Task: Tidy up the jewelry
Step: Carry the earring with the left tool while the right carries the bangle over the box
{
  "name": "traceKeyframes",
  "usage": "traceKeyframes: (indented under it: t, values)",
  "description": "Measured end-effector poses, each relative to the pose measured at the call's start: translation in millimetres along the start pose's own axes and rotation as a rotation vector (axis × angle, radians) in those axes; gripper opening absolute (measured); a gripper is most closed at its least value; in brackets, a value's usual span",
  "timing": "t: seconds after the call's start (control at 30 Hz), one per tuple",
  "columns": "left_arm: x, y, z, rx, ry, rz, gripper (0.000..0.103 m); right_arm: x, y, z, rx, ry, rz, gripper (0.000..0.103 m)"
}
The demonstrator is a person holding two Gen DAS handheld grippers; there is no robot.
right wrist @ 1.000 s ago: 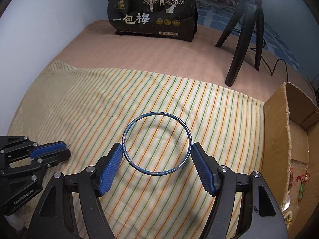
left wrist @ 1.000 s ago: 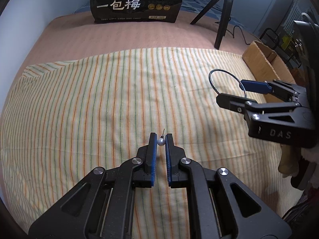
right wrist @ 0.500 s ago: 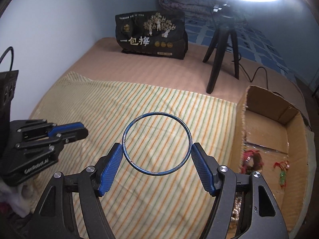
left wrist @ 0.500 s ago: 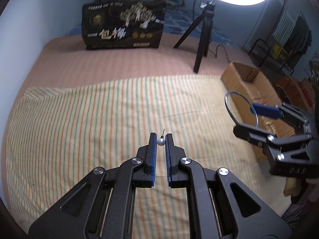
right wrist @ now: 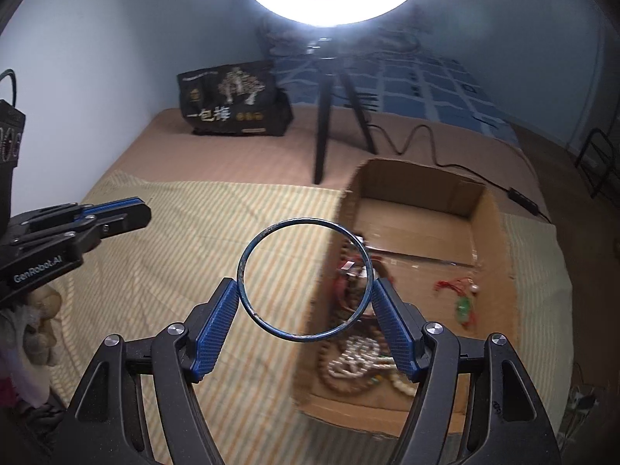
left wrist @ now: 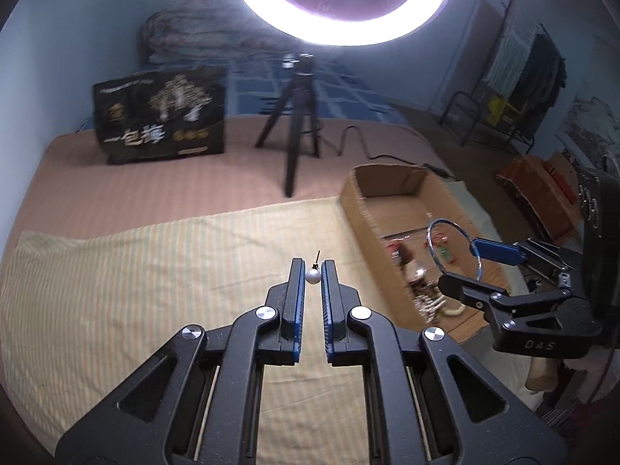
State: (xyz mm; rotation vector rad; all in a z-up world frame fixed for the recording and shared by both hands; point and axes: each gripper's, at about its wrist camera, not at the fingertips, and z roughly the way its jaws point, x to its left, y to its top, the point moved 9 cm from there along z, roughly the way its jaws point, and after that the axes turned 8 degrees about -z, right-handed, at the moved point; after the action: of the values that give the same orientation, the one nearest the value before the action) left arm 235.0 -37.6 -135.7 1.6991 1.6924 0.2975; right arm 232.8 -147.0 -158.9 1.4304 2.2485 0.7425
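My left gripper (left wrist: 312,271) is shut on a small pearl earring (left wrist: 313,275) with a thin pin, held above the striped cloth (left wrist: 155,290). It shows from the side in the right wrist view (right wrist: 128,213). My right gripper (right wrist: 306,298) is shut on a thin blue bangle (right wrist: 305,224), held over the left wall of the cardboard box (right wrist: 484,232). In the left wrist view the bangle (left wrist: 453,224) and right gripper (left wrist: 465,267) hang over the box (left wrist: 387,178). The box holds bead strings (right wrist: 352,356) and red-green charms (right wrist: 461,302).
A black tripod (left wrist: 298,124) with a ring light (left wrist: 341,4) stands behind the cloth. A black printed bag (left wrist: 159,128) stands at the back left. A cable (right wrist: 465,170) runs behind the box. A chair and clothes rack (left wrist: 515,89) are at the far right.
Both grippers have lifted and moved right toward the box, tilting up so the ring light shows. The bangle now hangs over the box's left wall. Both grips are unchanged.
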Motion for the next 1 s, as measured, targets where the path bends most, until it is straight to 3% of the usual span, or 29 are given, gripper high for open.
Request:
traceKeyframes:
  t: [0.47, 1.0]
  values:
    - [-88, 6, 34, 0.008, -0.088, 0.047, 0.007, -89, -7, -14, -0.005, -0.075, 0.131, 0.070]
    - [-110, -1, 76, 0.063, -0.093, 0.059, 0.007, -132, 5, 16, 0.007, -0.070, 0.204, 0.070]
